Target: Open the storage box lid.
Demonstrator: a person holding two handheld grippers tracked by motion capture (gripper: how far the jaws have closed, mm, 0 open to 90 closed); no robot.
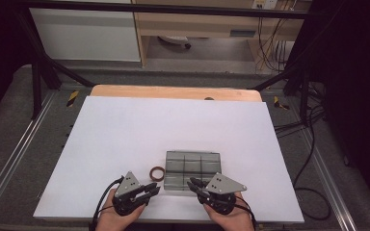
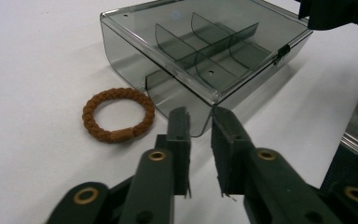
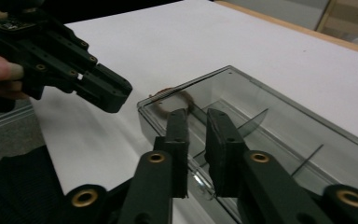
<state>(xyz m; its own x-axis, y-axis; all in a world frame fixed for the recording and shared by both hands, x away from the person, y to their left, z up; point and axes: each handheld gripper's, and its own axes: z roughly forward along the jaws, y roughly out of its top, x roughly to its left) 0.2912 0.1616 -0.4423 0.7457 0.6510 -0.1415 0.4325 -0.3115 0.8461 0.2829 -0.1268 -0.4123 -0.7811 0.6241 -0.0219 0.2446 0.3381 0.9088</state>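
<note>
A smoky clear plastic box (image 1: 192,155) with a shut lid and inner dividers lies on the white table near the front. A brown braided hair tie (image 1: 157,173) rests flat just left of it. My left gripper (image 1: 154,188) points at the box's near left corner, its jaws nearly together with nothing between them; in the left gripper view its tips (image 2: 200,114) hover just short of the box (image 2: 126,51), with the hair tie (image 2: 118,115) to their left. My right gripper (image 1: 191,183), jaws likewise close together and empty, hangs over the box's front edge (image 3: 196,114).
The white sheet (image 1: 125,134) covers a wooden table whose far edge (image 1: 173,91) shows behind it. Black frame legs and cables stand at both sides. In the right gripper view the left gripper (image 3: 105,91) hangs near the box's corner (image 3: 242,77).
</note>
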